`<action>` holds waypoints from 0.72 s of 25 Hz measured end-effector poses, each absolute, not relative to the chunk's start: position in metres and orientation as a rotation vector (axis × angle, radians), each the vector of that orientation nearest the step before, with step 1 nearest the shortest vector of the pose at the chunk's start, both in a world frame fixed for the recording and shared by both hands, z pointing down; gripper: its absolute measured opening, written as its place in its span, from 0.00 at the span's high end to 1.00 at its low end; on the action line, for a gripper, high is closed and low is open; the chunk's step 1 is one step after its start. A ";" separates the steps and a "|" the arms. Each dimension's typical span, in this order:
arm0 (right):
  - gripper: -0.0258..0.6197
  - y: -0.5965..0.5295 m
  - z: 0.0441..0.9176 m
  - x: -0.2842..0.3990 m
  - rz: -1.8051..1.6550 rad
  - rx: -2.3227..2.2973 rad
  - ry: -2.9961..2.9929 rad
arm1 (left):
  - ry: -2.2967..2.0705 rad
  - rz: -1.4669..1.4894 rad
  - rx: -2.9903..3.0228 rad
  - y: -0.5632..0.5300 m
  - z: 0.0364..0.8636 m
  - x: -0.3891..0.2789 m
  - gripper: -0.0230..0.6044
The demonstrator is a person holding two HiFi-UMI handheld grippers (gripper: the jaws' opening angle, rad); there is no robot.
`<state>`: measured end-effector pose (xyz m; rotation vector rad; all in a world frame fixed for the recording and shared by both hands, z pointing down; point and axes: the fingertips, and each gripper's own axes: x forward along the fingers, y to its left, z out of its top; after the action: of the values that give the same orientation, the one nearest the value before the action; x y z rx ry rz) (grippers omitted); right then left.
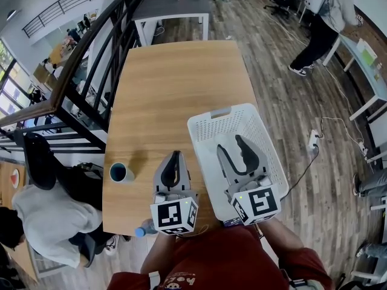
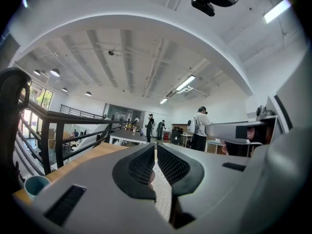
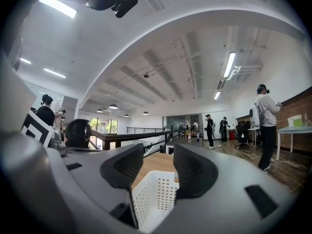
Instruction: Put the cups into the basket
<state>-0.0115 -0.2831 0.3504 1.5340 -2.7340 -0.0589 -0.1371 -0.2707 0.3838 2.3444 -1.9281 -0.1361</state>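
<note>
On worktop, near left corner: one teal cup, upright, outside the white basket and well apart from it. Basket on the worktop's right side, near end overhanging toward the person; no cup visible inside. Left hand-held gripper between cup and basket, level above the wood, jaws all but together with only a thin slit, nothing in them; cup low at the left edge of the left gripper view, not touched. Right hand-held gripper over the basket interior, jaws part-way open, nothing between them; only basket wall and worktop visible through the gap.
</note>
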 end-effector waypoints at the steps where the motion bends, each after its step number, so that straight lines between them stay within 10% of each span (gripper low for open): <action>1: 0.66 -0.283 0.351 -0.011 -0.054 1.533 -2.733 | -1.927 -0.136 2.345 -0.271 0.384 -0.137 0.93; 18: 0.85 -0.278 0.357 -0.003 -0.052 1.588 -2.709 | -1.912 -0.146 2.351 -0.272 0.383 -0.134 0.93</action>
<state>-0.0030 -0.2780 0.3575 1.5879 -2.7094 -0.0524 -0.1336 -0.2717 0.3835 2.3509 -1.9124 -0.1457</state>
